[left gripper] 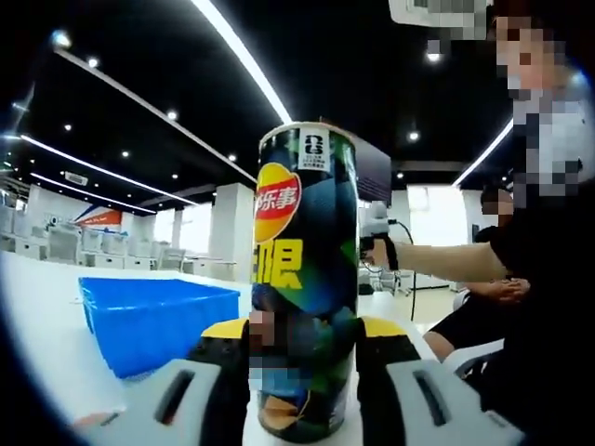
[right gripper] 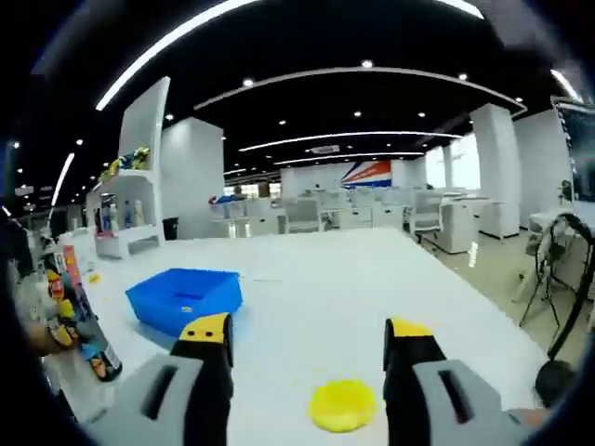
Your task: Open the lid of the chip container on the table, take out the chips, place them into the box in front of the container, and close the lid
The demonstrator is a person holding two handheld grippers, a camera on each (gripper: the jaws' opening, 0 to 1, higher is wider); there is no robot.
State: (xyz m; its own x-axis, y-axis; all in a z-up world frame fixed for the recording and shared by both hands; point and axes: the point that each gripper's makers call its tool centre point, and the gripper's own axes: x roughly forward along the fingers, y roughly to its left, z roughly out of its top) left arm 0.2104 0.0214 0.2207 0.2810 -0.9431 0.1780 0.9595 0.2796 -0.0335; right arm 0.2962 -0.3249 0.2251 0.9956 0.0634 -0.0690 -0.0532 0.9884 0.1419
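Grey fingers tipped in yellow and black rise from the bottom of the left gripper view, and the left gripper (left gripper: 302, 362) is clenched on the lower body of the chip container (left gripper: 305, 279), a tall glossy cylinder printed in dark green with a yellow and red logo. It stands upright at the centre of the frame; its top rim looks bare, though the opening itself cannot be seen from this low angle. To the left of it sits the box (left gripper: 153, 321), a shallow blue plastic tray with straight walls, on the white desk (left gripper: 42, 344).

At the bottom of the right gripper view, the right gripper (right gripper: 307, 358) is released, its fingers spread with nothing between them. Just beyond them, bottom centre, a round yellow lid (right gripper: 342, 405) lies flat on the smooth desk; it looks like thin flexible plastic. The blue box appears at centre left here, and the container at the far left edge.

Judging from the lid lying off, opening seems done and emptying is in hand. Next the container likely needs tipping over the box, with a firm hold because its slick wall could slip.
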